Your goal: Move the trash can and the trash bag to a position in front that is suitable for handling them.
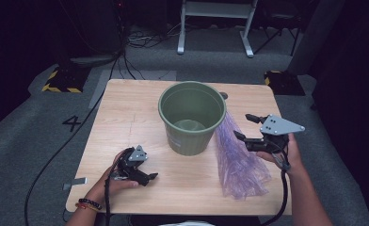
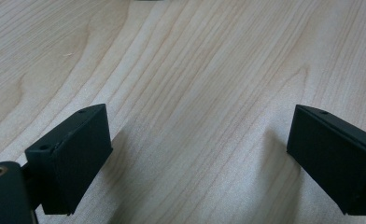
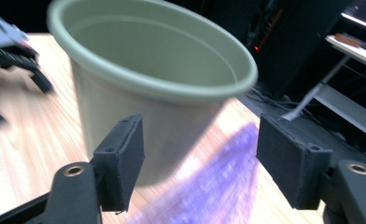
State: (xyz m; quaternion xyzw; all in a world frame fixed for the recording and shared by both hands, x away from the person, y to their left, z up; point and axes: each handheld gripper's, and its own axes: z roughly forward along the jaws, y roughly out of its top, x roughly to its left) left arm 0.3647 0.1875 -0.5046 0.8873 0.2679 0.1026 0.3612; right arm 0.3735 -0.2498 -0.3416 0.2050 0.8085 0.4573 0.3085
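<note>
A green plastic bucket (image 1: pixel 187 139) stands upright in the middle of the wooden table (image 1: pixel 126 108); its inside looks empty. A see-through purple plastic bag (image 1: pixel 239 162) lies crumpled right of it, its upper end touching the bucket near the rim. My right gripper (image 1: pixel 243 125) hovers over the bag's right side, open, jaws pointing at the bucket (image 3: pixel 148 70) with nothing between them; the bag (image 3: pixel 218 186) is blurred below. My left gripper (image 1: pixel 142 175) rests open near the front left of the table. Bare wood (image 2: pixel 195 56) lies between its jaws.
Around the table is grey carpet with black cables (image 1: pixel 126 52), a white stand (image 1: pixel 215 23) at the back and yellow-black striped blocks (image 1: pixel 60 80) on either side. A strip of grey tape (image 1: pixel 74 182) sticks out at the table's front left edge.
</note>
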